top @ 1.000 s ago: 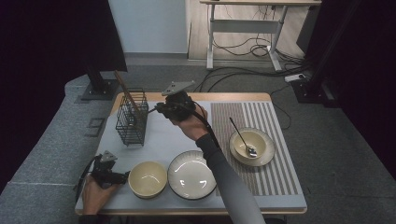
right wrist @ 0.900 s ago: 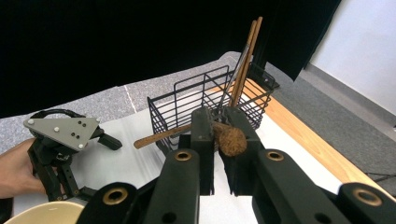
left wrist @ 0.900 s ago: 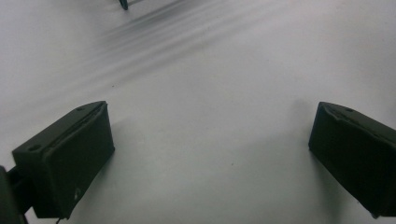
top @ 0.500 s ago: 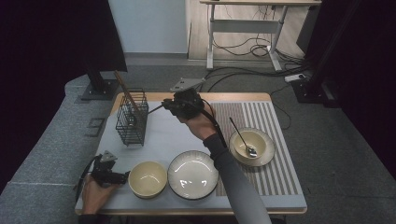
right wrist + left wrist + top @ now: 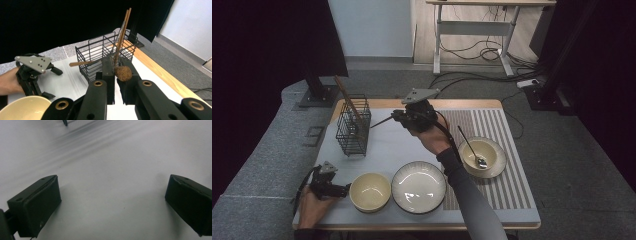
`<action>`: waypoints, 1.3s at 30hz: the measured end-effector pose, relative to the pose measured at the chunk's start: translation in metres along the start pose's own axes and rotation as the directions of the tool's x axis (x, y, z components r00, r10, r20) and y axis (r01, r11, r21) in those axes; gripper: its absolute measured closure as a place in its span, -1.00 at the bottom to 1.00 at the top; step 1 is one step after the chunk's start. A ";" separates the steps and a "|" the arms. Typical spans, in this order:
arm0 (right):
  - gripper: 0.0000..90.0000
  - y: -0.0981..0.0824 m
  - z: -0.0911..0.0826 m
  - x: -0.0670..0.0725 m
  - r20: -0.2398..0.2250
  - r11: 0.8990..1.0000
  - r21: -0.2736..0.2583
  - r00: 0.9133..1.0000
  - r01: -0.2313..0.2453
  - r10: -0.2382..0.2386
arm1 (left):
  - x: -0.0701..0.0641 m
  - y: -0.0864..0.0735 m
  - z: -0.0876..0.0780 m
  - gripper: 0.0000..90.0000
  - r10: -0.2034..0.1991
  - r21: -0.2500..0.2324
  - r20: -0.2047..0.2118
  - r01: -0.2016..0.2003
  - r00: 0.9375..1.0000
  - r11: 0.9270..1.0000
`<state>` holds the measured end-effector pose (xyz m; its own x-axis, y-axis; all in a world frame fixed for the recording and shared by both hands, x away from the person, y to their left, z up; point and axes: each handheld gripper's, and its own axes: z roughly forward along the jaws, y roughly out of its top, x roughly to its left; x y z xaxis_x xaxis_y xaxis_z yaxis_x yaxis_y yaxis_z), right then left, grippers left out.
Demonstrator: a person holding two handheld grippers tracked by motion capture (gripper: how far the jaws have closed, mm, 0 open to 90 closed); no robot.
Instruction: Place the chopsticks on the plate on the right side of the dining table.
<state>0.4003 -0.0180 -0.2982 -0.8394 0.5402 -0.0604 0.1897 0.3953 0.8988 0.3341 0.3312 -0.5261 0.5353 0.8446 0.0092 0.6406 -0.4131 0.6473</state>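
Right gripper (image 5: 398, 118) clamped on wooden spoon (image 5: 100, 63), aimed at wire basket (image 5: 353, 131) near the table's far-left corner. Left gripper (image 5: 343, 189) parked wide open, empty, at near-left edge.

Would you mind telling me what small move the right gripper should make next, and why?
Probably tip the wooden stick upright and carry it over the wire basket: the right gripper is shut on the stick, which lies level and points at the basket, where other sticks already stand.
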 end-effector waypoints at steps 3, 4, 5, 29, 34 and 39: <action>0.85 -0.006 -0.002 -0.001 -0.004 1.000 -0.001 1.000 -0.005 0.005 | 0.000 0.001 -0.001 -1.00 0.015 0.003 -0.003 -0.015 1.000 1.000; 0.85 -0.008 -0.003 -0.001 -0.005 1.000 0.001 1.000 -0.006 0.007 | 0.000 0.001 -0.002 -1.00 0.023 0.007 -0.009 -0.023 1.000 1.000; 0.85 -0.010 -0.003 -0.001 -0.007 1.000 0.002 1.000 -0.011 0.011 | -0.001 0.002 -0.002 -1.00 0.029 0.010 -0.017 -0.029 0.999 1.000; 0.85 -0.047 -0.004 0.010 -0.062 1.000 0.024 0.998 -0.012 0.014 | 0.012 0.022 -0.044 -1.00 -0.033 -0.125 0.080 0.042 0.996 0.991; 0.85 -0.052 -0.005 0.013 -0.074 1.000 0.020 0.997 -0.013 0.015 | 0.008 0.034 -0.053 -1.00 0.012 -0.141 0.101 0.002 0.995 0.990; 0.85 -0.055 -0.005 0.017 -0.096 1.000 0.018 0.995 -0.015 0.017 | 0.004 0.047 -0.061 -1.00 0.048 -0.168 0.118 -0.028 0.992 0.985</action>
<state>0.3731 -0.0349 -0.3467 -0.8812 0.4727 -0.0034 0.2115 0.4007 0.8915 0.3328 0.3355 -0.4495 0.6266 0.7777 -0.0499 0.5242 -0.3732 0.7654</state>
